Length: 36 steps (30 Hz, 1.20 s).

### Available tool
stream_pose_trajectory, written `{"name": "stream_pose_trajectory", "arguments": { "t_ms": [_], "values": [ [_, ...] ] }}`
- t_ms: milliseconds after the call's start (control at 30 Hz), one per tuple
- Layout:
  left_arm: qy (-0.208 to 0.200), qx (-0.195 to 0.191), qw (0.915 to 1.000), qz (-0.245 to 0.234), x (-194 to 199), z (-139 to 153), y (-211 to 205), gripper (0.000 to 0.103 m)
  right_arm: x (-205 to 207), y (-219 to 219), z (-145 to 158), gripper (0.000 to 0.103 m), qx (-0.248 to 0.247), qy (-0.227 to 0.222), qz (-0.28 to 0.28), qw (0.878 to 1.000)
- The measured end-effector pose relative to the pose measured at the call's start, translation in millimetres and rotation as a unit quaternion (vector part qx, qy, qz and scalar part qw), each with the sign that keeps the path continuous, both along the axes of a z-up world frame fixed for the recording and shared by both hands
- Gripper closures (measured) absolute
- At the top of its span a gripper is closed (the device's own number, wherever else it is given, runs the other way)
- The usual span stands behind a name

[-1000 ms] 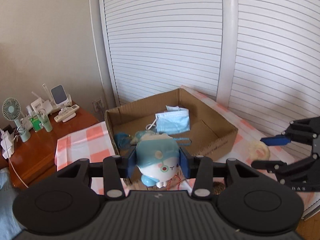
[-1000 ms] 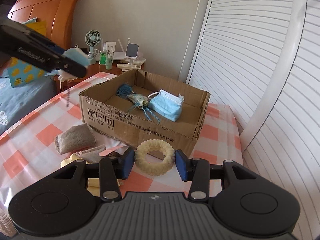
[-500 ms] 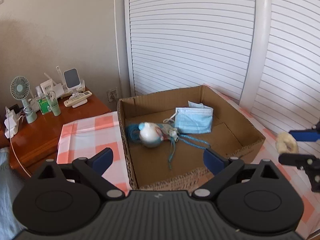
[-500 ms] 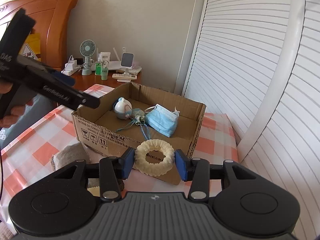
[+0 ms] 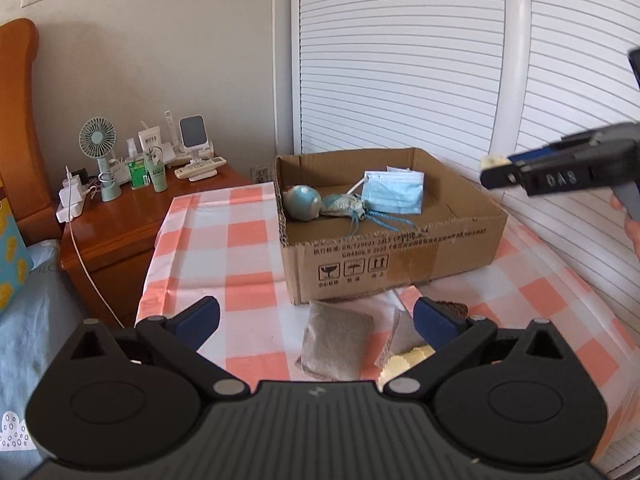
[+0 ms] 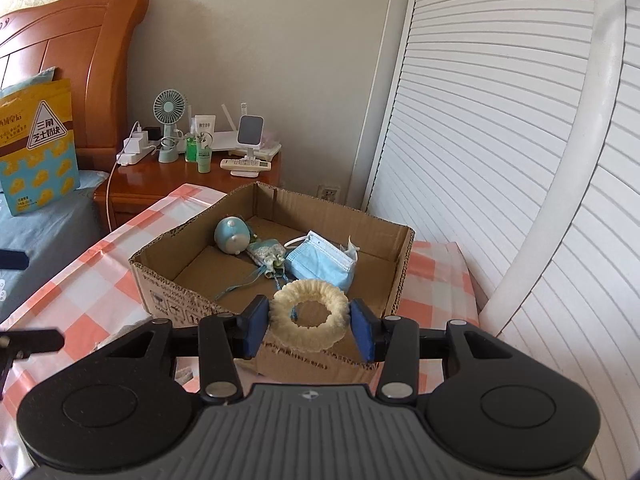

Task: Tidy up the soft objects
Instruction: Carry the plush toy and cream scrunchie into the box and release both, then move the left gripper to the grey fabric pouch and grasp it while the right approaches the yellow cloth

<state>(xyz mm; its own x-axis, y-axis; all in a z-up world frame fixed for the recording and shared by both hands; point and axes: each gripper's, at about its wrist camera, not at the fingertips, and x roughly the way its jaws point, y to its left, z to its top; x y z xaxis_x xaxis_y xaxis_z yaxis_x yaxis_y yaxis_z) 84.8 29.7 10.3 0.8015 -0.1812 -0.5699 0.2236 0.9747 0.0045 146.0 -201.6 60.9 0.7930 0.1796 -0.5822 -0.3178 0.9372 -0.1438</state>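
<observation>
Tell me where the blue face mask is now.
In both wrist views, the face mask lies inside the cardboard box, toward its right, beside the tasselled pouch.

— From where is the cardboard box (image 5: 384, 236) being viewed by the left wrist camera?
— From farther back, angled down, its printed front wall being faced.
— And by the right wrist camera?
— From close above the box's (image 6: 280, 264) near corner, looking down into it. The box interior is being shared by both views.
</observation>
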Motion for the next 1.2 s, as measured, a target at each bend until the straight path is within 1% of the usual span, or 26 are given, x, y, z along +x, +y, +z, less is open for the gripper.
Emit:
{"name": "stream_pose_trajectory", "arguments": {
  "t_ms": [67,133,167,200,267,333,600,967,1200],
  "values": [
    [0.001,0.006,1.0,-0.005,-4,-2,-2,0.001,13,3,1,0.052,-0.006,0.0,-0.004,1.0],
    [0.0,0.01,0.9999,-0.011,-8,-3,-4,0.001,29,7,2,0.043,-0.009,0.003,-0.005,1.0],
    [-0.001,0.012,0.9998,-0.013,-9,-3,-4,0.001,37,9,2,0.022,-0.012,0.0,-0.007,1.0],
    [0.0,0.014,0.9998,-0.015,-10,-3,-5,0.001,42,9,1,0.0,-0.013,-0.008,-0.017,1.0],
    [0.003,0.019,0.9997,-0.017,-11,-4,-6,0.001,49,8,1,0.0,-0.007,-0.018,-0.029,0.999],
    [0.005,0.024,0.9995,-0.02,-12,-6,-6,0.001,51,7,-1,0.0,0.001,-0.013,-0.026,1.0],
    [0.009,0.033,0.9992,-0.02,-15,-6,-7,0.001,30,13,-12,0.0,-0.02,0.004,-0.03,0.999],
    [0.011,0.044,0.9989,-0.014,-25,-3,-6,0.001,-6,8,-24,0.0,0.018,0.036,-0.043,0.998],
    [0.017,0.046,0.9988,0.001,-29,-5,5,0.001,-24,22,-44,0.0,0.029,0.074,-0.027,0.997]
  ]
}}
